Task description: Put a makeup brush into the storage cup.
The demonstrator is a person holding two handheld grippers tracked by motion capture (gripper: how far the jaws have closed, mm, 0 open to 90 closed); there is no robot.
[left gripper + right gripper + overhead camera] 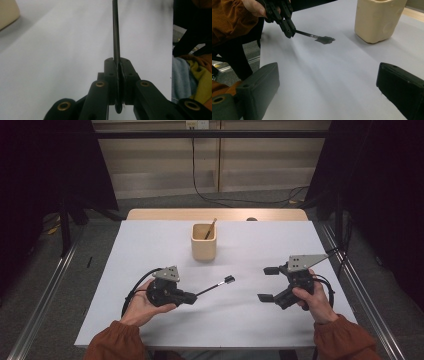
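Observation:
A slim black tool (220, 285) with a small flat head points right and slightly away over the white tabletop (150, 240). My left gripper (192, 296) is shut on its handle. In the left gripper view the thin handle (115, 30) runs straight up from the closed left gripper (117, 72). My right gripper (268, 284) is held open at the right, with nothing between its jaws. Its own view shows the right gripper (327, 87) open wide, and beyond it the tool's head (325, 39) and the left gripper (290, 31). A beige cup (204, 245) stands mid-table with a wooden stick (210, 228) in it.
The cup (378, 20) stands beyond the tool's head; its corner (7, 11) appears top left in the left gripper view. A wooden strip (215, 214) borders the table's far edge. Off the table's edge lies bundled cloth (185, 75). Metal rails (45, 295) flank the table.

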